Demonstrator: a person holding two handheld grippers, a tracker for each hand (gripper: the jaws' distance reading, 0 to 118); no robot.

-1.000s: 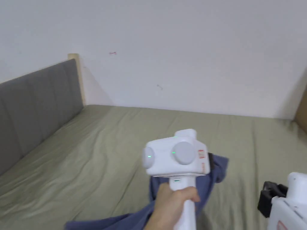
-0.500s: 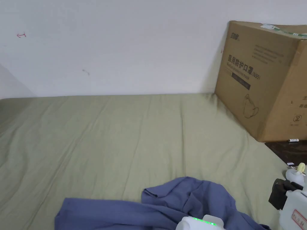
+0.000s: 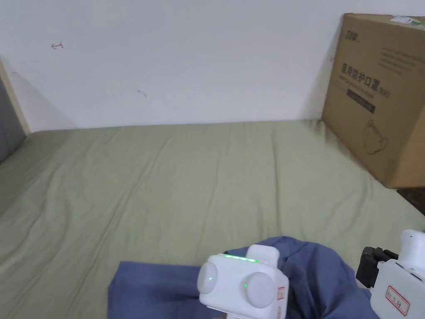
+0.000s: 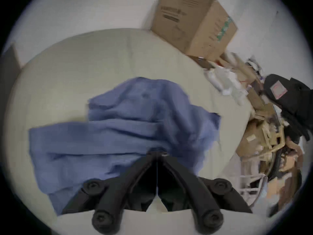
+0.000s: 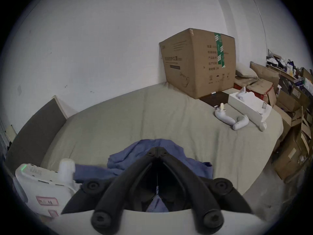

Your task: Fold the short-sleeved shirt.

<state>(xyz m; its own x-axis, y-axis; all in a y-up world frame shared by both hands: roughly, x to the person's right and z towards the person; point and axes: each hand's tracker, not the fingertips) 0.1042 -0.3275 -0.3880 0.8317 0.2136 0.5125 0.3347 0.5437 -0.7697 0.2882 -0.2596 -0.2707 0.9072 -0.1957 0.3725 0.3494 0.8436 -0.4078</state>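
Compared with 0.5 s ago, the left gripper [image 3: 243,286] is higher in the head view and covers more of the shirt [image 3: 319,274]; the cloth is bunched nearer to it. The blue shirt lies crumpled on the bed [image 3: 186,178], not yet spread flat. In its own view, the left gripper [image 4: 157,154] has its jaws closed, tips at the cloth; whether they pinch it, I cannot tell. The right gripper [image 5: 157,149] is closed too, with blue cloth between its jaws. I judge spreading comes first.
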